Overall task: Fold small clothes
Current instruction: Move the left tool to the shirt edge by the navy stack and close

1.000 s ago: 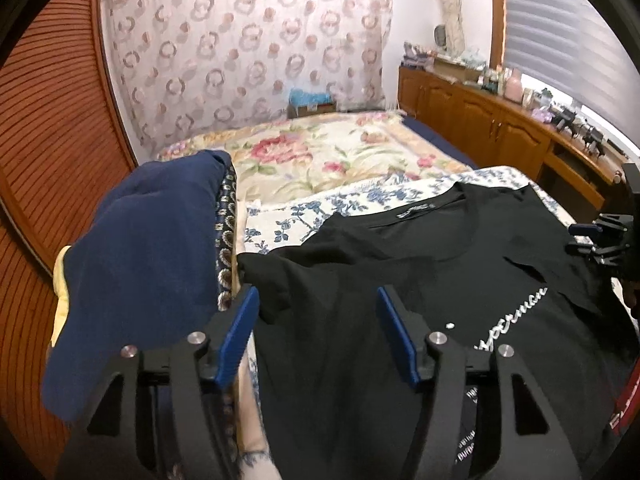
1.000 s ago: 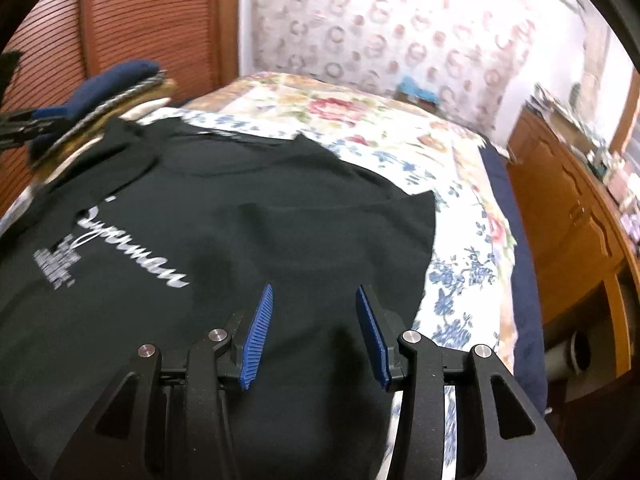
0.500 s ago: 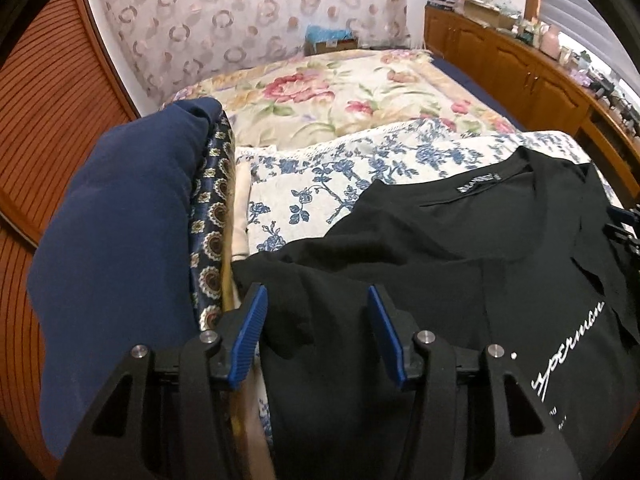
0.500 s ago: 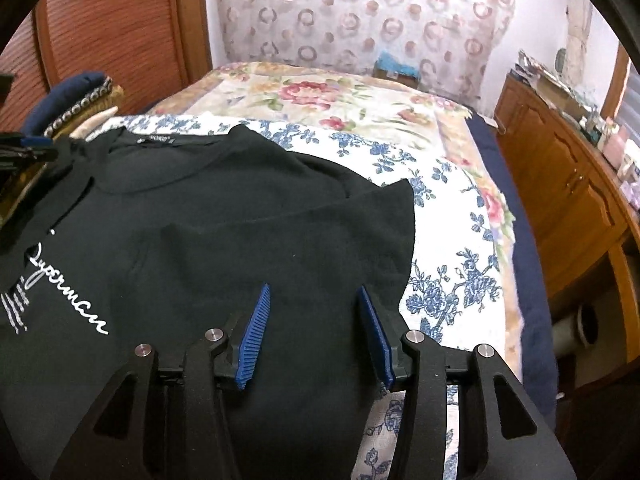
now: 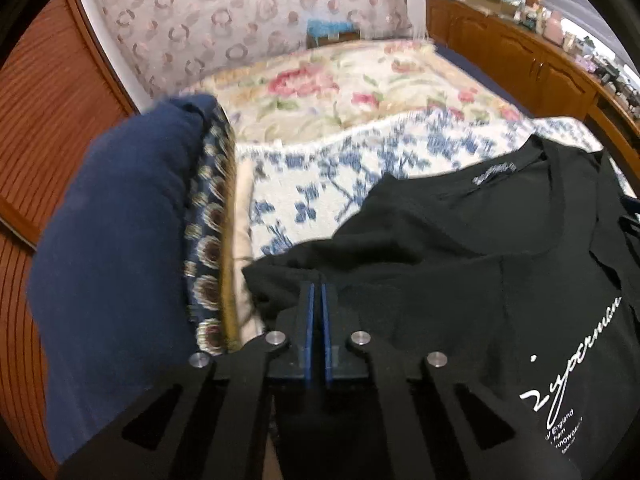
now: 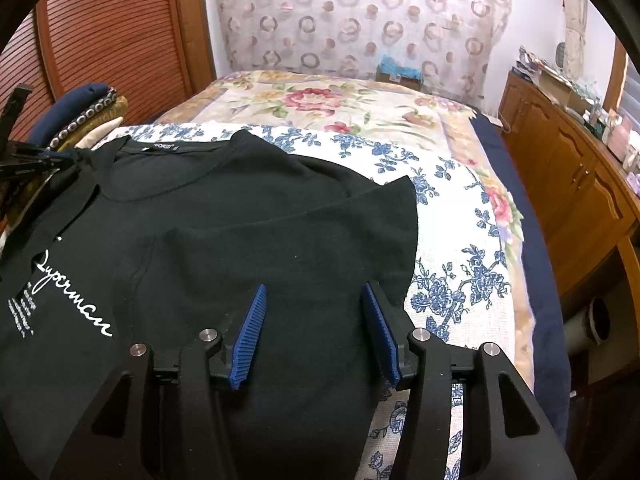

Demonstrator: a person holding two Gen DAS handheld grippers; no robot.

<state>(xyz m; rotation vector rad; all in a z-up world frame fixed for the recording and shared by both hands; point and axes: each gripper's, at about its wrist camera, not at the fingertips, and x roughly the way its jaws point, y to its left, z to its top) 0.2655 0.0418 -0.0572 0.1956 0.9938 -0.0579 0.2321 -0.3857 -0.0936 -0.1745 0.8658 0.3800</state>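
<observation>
A: Now, left gripper (image 5: 317,292): blue pads pressed together, the gap gone, pinching a fold of the black T-shirt (image 5: 460,280) at its sleeve edge. The jaws have just been closing, cloth between them.

B: And the right gripper (image 6: 314,300)?

A: Its fingers (image 6: 252,332) stand about half apart, jaws just been opening a little further. Shirt fabric lies under and between them, but the pads are not pressing on it. They sit over the other sleeve, near its outer hem.

B: Where is the shirt overall?

A: Spread flat, front up, on a blue-flowered cloth (image 6: 452,280) that shows just beyond the right-hand finger. Collar and neck label lie ahead of both grippers. White script lettering (image 6: 72,300) is off to the left of the right fingers; in the left view it runs to the right of the closed pads.

B: Anything beside it?

A: Left of the left gripper, just beside the pinched sleeve, a stack of folded clothes (image 5: 120,264), navy on top with patterned layers under it. Farther out, a rose-patterned bedspread (image 6: 340,108), then a curtain with ring motifs (image 6: 360,20). A wooden cabinet (image 6: 568,184) runs along the far right.
</observation>
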